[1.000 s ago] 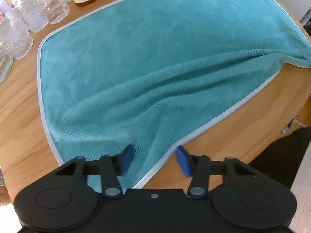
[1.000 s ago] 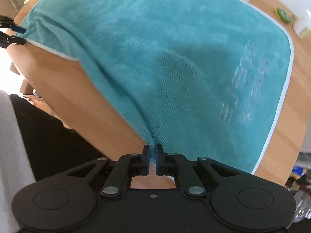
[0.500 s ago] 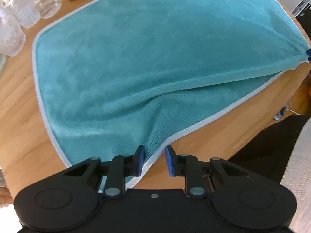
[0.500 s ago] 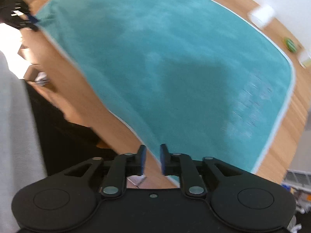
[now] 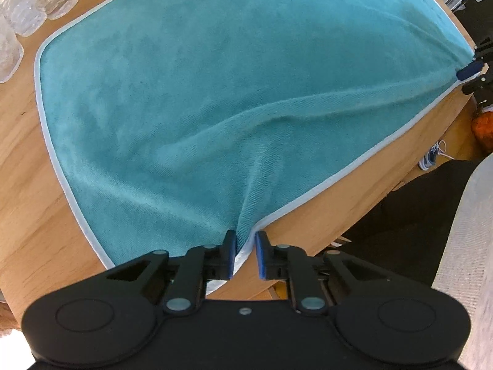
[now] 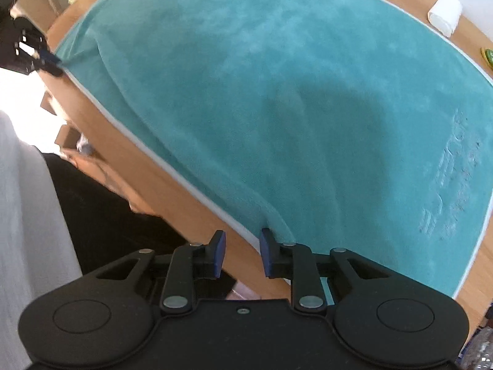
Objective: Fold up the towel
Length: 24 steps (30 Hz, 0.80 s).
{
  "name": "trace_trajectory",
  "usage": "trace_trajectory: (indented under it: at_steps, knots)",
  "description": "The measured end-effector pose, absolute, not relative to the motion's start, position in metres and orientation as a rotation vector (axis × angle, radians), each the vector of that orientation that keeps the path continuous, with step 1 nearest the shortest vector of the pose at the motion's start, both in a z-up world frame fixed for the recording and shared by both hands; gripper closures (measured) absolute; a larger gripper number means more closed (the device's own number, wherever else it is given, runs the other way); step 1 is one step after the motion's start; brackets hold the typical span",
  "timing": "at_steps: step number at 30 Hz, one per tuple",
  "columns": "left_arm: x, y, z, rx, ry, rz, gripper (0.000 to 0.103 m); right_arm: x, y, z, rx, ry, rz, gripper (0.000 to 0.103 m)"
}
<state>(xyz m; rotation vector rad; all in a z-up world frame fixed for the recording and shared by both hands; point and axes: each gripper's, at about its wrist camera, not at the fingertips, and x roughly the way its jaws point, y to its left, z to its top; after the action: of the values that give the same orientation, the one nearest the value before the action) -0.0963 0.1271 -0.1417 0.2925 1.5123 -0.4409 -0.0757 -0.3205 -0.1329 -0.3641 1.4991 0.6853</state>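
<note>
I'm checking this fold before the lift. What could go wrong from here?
The right tongs stand open, the towel hem only beside one pad: lifting could leave that corner behind.
The left tongs pinch just the corner's edge, which might slip.
Glasses stand close to the towel's far corner; a swung fold could hit them.

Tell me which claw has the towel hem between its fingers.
The left claw: the pale hem of the towel runs up through its narrow gap. The right claw stands wider, with mostly bare table in its gap.
</note>
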Motion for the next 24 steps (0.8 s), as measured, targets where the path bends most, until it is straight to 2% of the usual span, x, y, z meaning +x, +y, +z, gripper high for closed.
trace_trajectory:
  at_steps: [2,4,5,6,9,11,14,20,24]
  knots:
    - [-0.096,0.13,-0.143,0.297,1.532,-0.452,0.084,-0.077,-0.323,-0.129,-0.358,1.526,0.692,0.077]
    - [-0.094,0.135,-0.135,0.285,1.541,-0.457,0.071,-0.079,-0.326,-0.125,-0.351,1.554,0.7,0.076]
    - [-0.093,0.137,-0.131,0.273,1.545,-0.459,0.057,-0.076,-0.329,-0.118,-0.327,1.531,0.697,0.075]
    - [-0.09,0.141,-0.123,0.248,1.529,-0.466,0.047,-0.073,-0.332,-0.112,-0.302,1.506,0.694,0.072]
    - [-0.072,0.154,-0.109,0.218,1.462,-0.422,0.035,-0.059,-0.344,-0.103,-0.283,1.457,0.601,0.066]
    - [-0.062,0.158,-0.109,0.231,1.422,-0.348,0.03,-0.053,-0.353,-0.113,-0.364,1.461,0.494,0.066]
    - [-0.041,0.159,-0.122,0.216,1.385,-0.186,0.03,-0.051,-0.369,-0.122,-0.404,1.473,0.389,0.066]
    - [-0.039,0.148,-0.139,0.175,1.364,-0.1,0.03,-0.057,-0.398,-0.121,-0.304,1.484,0.328,0.061]
    - [-0.045,0.162,-0.14,0.118,1.369,-0.062,0.019,-0.068,-0.413,-0.117,-0.318,1.481,0.351,0.061]
